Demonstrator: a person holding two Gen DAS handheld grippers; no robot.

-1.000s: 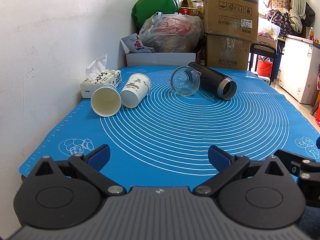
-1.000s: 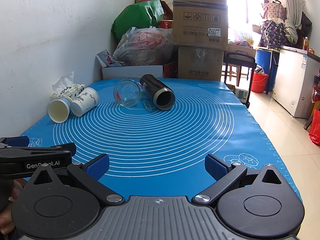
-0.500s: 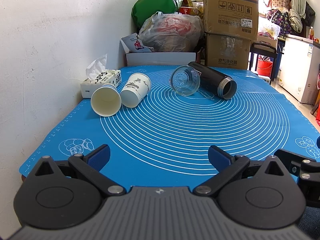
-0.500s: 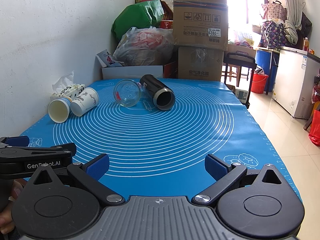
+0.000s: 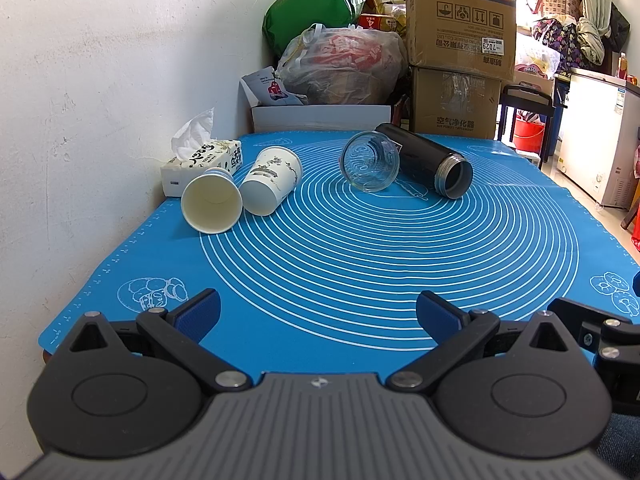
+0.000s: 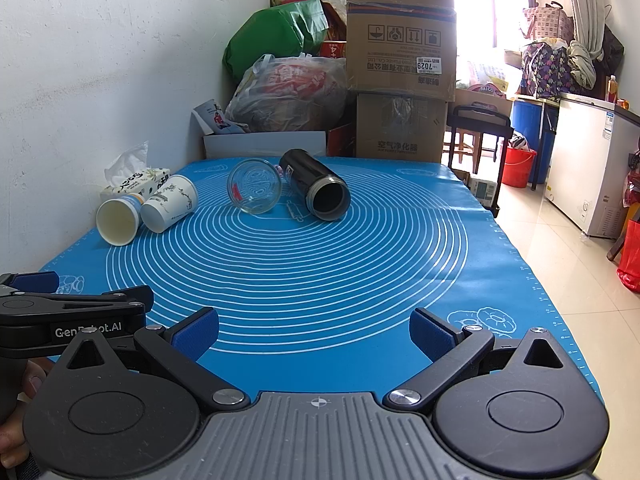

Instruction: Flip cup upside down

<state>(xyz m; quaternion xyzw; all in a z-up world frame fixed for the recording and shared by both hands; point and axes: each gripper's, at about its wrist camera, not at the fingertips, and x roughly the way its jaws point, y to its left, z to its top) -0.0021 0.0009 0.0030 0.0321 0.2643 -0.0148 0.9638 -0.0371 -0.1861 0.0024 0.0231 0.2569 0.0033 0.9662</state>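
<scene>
Several cups lie on their sides at the far part of the blue mat (image 5: pixel 360 264). A plain paper cup (image 5: pixel 211 205) has its mouth towards me, and a printed paper cup (image 5: pixel 272 186) lies beside it. A clear glass cup (image 5: pixel 370 166) and a black flask (image 5: pixel 428 165) lie further right. They also show in the right wrist view: plain cup (image 6: pixel 119 222), printed cup (image 6: pixel 170 209), glass (image 6: pixel 255 191), flask (image 6: pixel 316 189). My left gripper (image 5: pixel 318 314) is open and empty near the mat's front edge. My right gripper (image 6: pixel 314 334) is open and empty, to the right of the left one.
A tissue box (image 5: pixel 202 160) sits against the white wall at the far left. Cardboard boxes (image 5: pixel 460 52) and bags (image 5: pixel 340 66) stand behind the table. The mat's right edge (image 6: pixel 532 280) drops to a tiled floor. A white freezer (image 6: pixel 592 168) stands at the right.
</scene>
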